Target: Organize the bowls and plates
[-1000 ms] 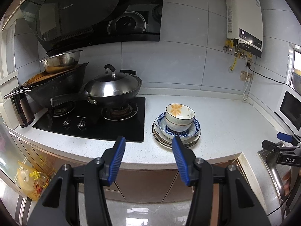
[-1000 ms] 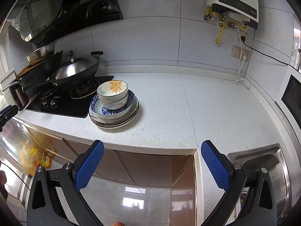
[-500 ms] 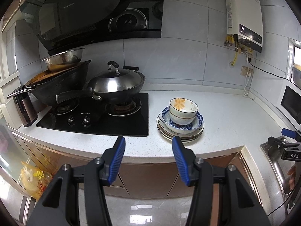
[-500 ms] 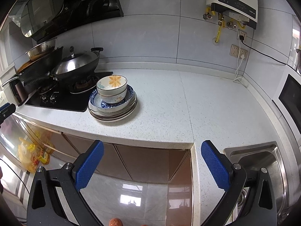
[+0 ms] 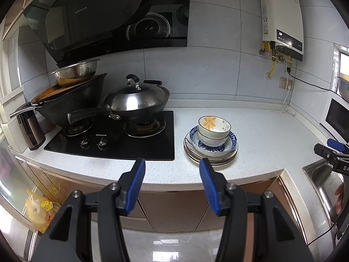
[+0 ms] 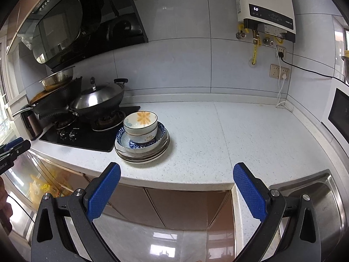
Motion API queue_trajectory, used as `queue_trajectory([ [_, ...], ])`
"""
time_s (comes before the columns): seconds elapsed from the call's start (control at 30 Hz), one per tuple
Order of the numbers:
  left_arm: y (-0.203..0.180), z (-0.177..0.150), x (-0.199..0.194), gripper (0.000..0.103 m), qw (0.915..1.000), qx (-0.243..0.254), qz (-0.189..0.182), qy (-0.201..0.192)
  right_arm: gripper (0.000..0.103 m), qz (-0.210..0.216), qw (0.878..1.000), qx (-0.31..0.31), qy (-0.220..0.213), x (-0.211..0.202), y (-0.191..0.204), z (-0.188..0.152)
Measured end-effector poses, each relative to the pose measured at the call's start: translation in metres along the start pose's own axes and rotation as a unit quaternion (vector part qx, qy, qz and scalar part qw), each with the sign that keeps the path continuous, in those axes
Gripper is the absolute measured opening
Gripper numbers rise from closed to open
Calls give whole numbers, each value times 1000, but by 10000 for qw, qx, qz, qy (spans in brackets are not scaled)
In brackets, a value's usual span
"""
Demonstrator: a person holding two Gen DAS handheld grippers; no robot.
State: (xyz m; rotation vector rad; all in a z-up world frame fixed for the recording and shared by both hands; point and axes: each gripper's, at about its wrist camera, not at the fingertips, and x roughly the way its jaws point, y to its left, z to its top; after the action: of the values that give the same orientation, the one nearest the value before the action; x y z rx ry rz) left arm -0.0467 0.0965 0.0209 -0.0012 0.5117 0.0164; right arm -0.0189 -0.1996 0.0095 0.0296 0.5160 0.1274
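A stack of crockery stands on the white countertop (image 5: 261,135) just right of the hob. Two flower-patterned bowls (image 5: 214,126) (image 6: 140,121) nest on top, inside a blue-patterned dish (image 5: 226,147) (image 6: 125,140), all resting on several plates (image 5: 209,160) (image 6: 141,156). My left gripper (image 5: 172,166) hovers in front of the counter edge, short of the stack, jaws open with nothing between them. My right gripper (image 6: 176,171) also hangs off the counter edge, right of the stack, jaws wide open and empty. Its tip (image 5: 333,148) shows at the right edge of the left wrist view.
A black gas hob (image 5: 113,139) carries a lidded wok (image 5: 137,100) and a dark wok topped by a steel basin (image 5: 75,72). A steel sink (image 6: 322,198) lies at the counter's right end. A water heater (image 6: 266,2) and sockets hang on the tiled wall; a microwave (image 6: 340,113) stands far right.
Both views have tilted upward a little, so the counter and the stack sit lower in the frames. Neither gripper's jaws changed their width, and the crockery has not moved.
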Motion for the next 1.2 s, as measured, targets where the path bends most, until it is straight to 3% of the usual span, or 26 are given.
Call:
queue_trajectory([
  [0.6, 3, -5, -2, 50, 9999, -50, -159, -31, 102, 61, 9999, -104, 31, 2, 8, 4],
  [1.2, 2, -6, -6, 50, 9999, -158, -35, -14, 102, 91, 9999, -139, 19, -2, 6, 4],
])
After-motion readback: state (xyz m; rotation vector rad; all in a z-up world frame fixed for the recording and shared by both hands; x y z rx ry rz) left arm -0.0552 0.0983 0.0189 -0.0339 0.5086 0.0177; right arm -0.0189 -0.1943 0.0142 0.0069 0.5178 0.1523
